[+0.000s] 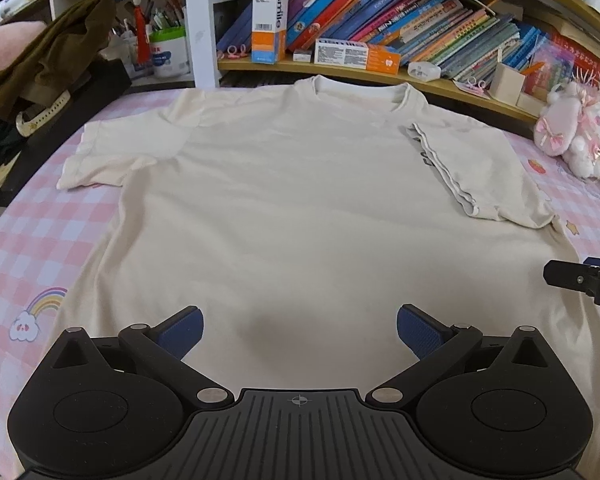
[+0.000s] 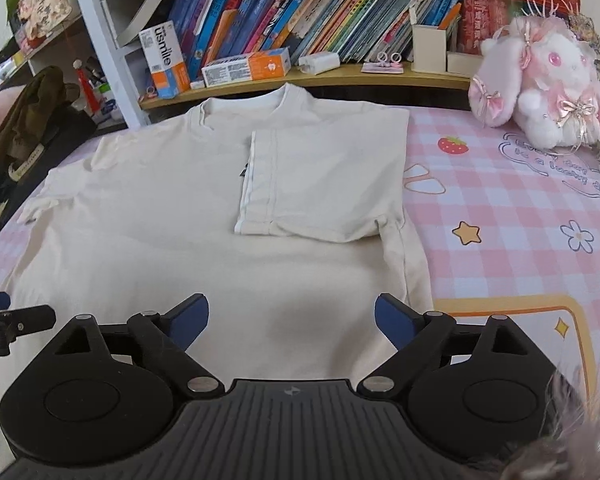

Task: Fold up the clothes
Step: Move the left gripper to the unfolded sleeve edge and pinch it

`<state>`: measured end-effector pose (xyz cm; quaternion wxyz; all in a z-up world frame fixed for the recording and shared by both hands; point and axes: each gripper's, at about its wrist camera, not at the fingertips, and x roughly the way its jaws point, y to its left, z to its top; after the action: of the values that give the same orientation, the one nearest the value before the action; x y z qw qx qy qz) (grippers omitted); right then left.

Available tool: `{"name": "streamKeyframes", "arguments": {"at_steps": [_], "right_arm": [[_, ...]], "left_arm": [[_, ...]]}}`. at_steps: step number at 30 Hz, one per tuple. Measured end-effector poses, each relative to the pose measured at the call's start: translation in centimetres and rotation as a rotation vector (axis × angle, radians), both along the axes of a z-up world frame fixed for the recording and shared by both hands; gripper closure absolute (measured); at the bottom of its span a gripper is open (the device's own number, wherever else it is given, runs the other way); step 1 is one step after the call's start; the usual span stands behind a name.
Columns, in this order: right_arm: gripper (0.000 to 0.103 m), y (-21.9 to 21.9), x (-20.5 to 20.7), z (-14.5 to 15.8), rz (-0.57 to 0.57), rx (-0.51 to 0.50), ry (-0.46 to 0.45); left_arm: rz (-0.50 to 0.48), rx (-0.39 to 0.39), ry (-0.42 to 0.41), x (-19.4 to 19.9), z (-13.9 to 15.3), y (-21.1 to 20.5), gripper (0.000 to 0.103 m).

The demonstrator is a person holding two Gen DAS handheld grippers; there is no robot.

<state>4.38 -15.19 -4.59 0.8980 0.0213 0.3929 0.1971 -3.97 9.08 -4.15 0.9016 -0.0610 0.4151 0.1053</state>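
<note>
Looks like a home bedroom or study corner. Pink checked sheet (image 2: 500, 208) with strawberry and star prints, a plush bunny (image 2: 548, 80) at its far right corner, crowded bookshelf (image 1: 380, 20) along the far edge. Pen cup (image 1: 168, 50) and heaped brown clothes (image 1: 48, 56) at far left.

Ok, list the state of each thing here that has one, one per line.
T-shirt: flat on the bed, unfolded but for one sleeve.
Right sleeve: folded in over the chest.
Left sleeve: spread out flat.
Left gripper: open, empty, over the hem.
Right gripper: open, empty, over the hem.
Brown garment: crumpled in a heap.
Plush rabbit: upright.
</note>
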Motion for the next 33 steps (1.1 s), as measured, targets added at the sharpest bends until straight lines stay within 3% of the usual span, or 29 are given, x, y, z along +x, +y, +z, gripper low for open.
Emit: {"name": "streamKeyframes", "arguments": {"at_steps": [14, 27, 30, 32, 33], "right_arm": [[0.003, 2.2, -1.3, 0.3, -0.008, -0.052, -0.018], [0.003, 9.6, -3.5, 1.4, -0.070, -0.092, -0.020], [0.003, 11.3, -4.0, 1.5, -0.091, -0.101, -0.012], [0.003, 12.3, -4.4, 1.5, -0.103, -0.106, -0.007], [0.003, 12.9, -4.6, 1.5, -0.107, -0.111, -0.006]], "left_arm": [[-0.080, -0.047, 0.007, 1.0, -0.1, 1.8, 0.000], [-0.059, -0.085, -0.022, 1.7, 0.3, 12.0, 0.000], [0.011, -0.138, -0.044, 1.8, 0.1, 15.9, 0.001], [0.086, -0.230, -0.058, 2.1, -0.5, 18.8, 0.003], [0.125, -0.277, -0.064, 2.2, -0.8, 20.2, 0.009]]}}
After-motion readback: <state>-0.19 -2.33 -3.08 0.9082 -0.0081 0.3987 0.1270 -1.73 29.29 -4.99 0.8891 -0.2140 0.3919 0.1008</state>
